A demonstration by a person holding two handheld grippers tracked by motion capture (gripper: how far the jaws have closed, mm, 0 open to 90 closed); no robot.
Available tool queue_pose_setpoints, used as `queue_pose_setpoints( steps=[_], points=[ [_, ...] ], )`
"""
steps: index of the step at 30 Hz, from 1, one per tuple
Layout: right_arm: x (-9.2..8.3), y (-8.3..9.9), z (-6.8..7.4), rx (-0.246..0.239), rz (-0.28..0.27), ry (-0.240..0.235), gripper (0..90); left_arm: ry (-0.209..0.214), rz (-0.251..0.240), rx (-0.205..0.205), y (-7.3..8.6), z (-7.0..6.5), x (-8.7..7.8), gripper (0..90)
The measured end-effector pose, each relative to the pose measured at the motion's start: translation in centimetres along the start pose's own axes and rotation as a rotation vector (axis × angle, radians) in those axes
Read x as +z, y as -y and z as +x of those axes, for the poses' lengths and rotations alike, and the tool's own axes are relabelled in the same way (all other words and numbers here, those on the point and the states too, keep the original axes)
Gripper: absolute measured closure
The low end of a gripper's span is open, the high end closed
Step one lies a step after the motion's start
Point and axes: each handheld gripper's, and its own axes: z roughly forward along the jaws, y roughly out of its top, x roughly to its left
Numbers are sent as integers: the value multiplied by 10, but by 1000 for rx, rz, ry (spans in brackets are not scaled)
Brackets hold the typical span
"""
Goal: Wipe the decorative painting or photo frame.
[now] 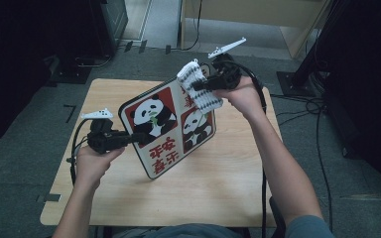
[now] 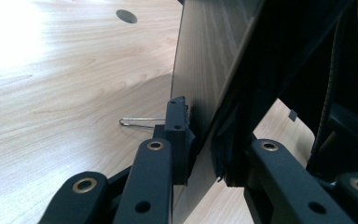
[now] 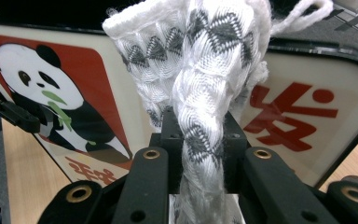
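In the high view, the left gripper point(image 1: 138, 137) holds the panda tray point(image 1: 171, 124) by its left edge, so the tray stands tilted above the wooden table point(image 1: 218, 178) with its printed face toward the person. The right gripper point(image 1: 198, 87) is at the tray's upper right corner and holds a white cloth point(image 1: 200, 85) with grey zigzag pattern – the cloth lies against the upper part of the printed face. Both forearms come in from the bottom of this view.

In the left gripper view, the two black jaws are closed on the thin edge of the panda tray point(image 2: 205, 70), one pad on each side of it. The table point(image 2: 65, 79) lies behind, and a small metal clip point(image 2: 140, 122) rests on it just beside the left jaw.

In the right gripper view, the jaws stand narrow and pinch the white cloth point(image 3: 200, 84), which is bunched and rises up between them. Behind it is the panda tray point(image 3: 88, 93) – a panda on red at the left, red characters at the right. The left gripper point(image 3: 14, 114) shows at the far left edge of the tray.
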Motion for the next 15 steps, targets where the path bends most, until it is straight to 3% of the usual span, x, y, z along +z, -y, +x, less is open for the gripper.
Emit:
queue_pose_setpoints(
  steps=[15],
  points=[
    [12, 25, -5, 12, 13, -3, 783, 10, -10, 12, 1, 2, 0, 773]
  ],
)
